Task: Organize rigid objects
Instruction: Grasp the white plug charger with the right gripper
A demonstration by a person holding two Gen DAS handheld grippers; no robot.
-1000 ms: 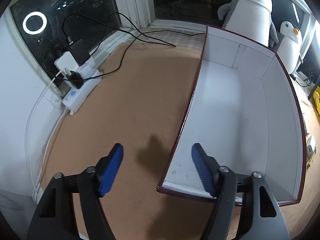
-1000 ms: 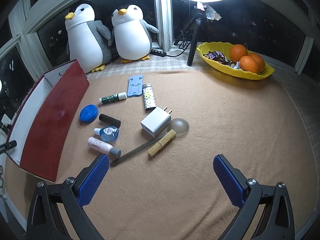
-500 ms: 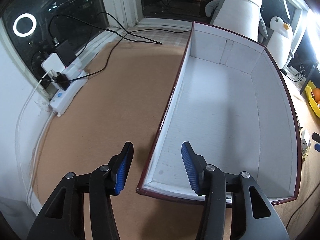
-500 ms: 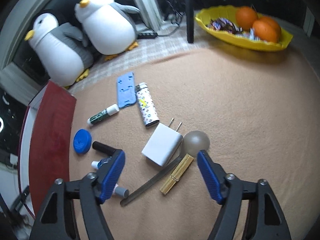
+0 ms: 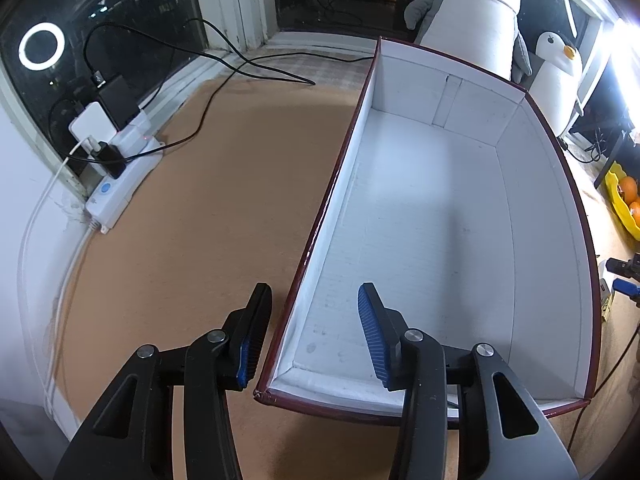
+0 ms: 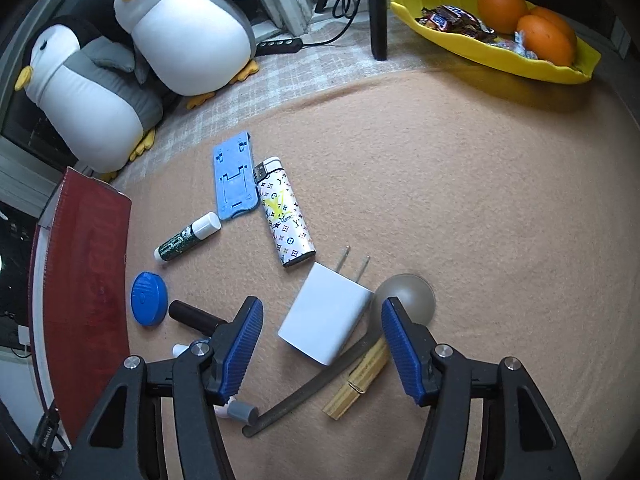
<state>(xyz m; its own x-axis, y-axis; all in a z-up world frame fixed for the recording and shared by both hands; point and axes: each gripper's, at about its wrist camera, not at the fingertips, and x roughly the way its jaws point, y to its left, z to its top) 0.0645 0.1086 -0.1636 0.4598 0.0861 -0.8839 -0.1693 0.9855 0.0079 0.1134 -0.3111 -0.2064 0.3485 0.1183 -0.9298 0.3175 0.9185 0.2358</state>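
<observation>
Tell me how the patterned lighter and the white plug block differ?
The lighter is slim, long and covered in colourful print; the charger plug is plain white, squat and boxy. The plug has two bare metal prongs; the lighter has a white cap end. The plug sits between the right claw fingers; the lighter lies farther off. Both lie flat on the tan cloth.

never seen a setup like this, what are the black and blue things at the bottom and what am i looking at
Those are two hand-held claws; a person carries one in each hand, each with a fisheye camera looking along its blue fingers.

Left view: the left claw is open, straddling the near left wall of an empty white-lined box without gripping it.

Right view: the right claw is open, holding nothing, with a white charger between its fingers. Around it on the tan mat lie a lighter, blue stand, blue cap, glue stick, file and clothespin. Behind sit two penguins and a fruit tray.
</observation>
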